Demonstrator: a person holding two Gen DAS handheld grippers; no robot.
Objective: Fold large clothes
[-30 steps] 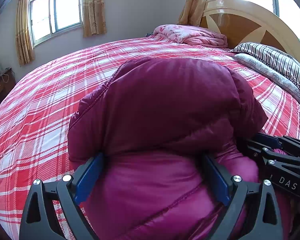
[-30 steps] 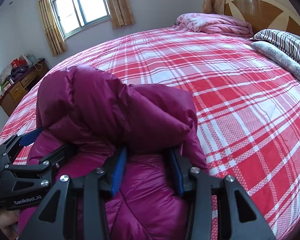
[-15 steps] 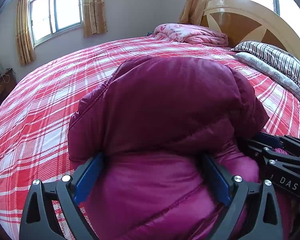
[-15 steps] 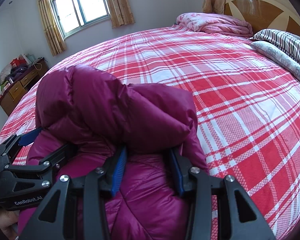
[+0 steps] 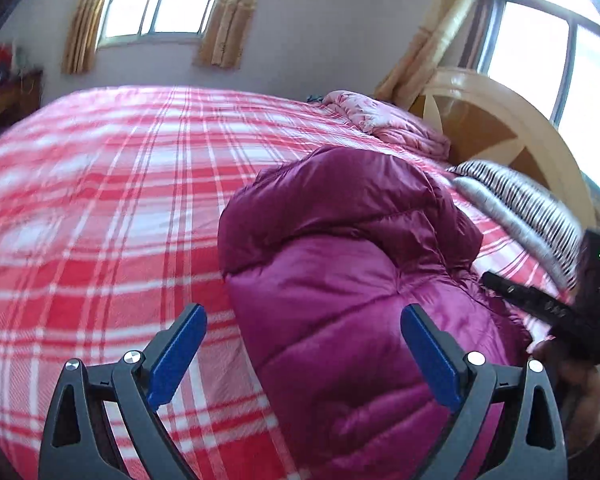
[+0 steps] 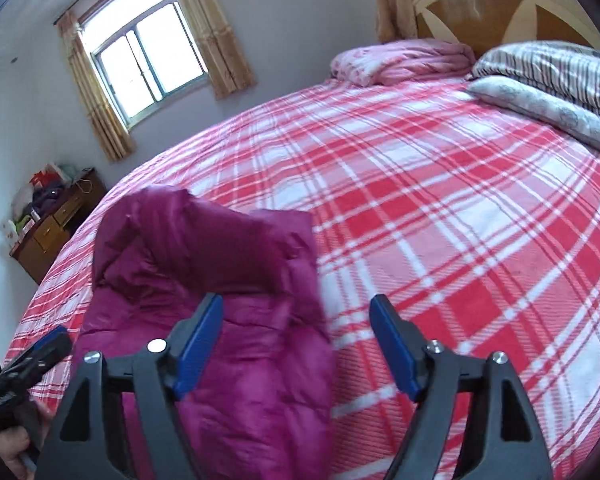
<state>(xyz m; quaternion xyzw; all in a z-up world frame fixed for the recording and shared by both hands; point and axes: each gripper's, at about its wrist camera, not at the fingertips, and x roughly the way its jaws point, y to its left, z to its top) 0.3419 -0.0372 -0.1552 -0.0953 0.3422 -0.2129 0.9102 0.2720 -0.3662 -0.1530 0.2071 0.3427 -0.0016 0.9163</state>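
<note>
A magenta puffer jacket (image 5: 340,288) lies folded in a thick bundle on the red plaid bed (image 5: 100,220). It also shows in the right wrist view (image 6: 228,312). My left gripper (image 5: 304,354) is open and empty, raised above the jacket's left edge. My right gripper (image 6: 298,346) is open and empty, above the jacket's right edge. The right gripper shows at the right in the left wrist view (image 5: 548,308), and the left gripper shows at the lower left in the right wrist view (image 6: 24,368).
A folded pink quilt (image 6: 400,60) and striped pillows (image 6: 548,84) lie by the wooden headboard (image 6: 496,8). A wooden dresser (image 6: 56,220) with clutter stands by the far wall under a curtained window (image 6: 148,60).
Both grippers have let go of the jacket, opened wide and pulled back and up. The left view has swung left, the right view right. The jacket rests folded on the bed.
</note>
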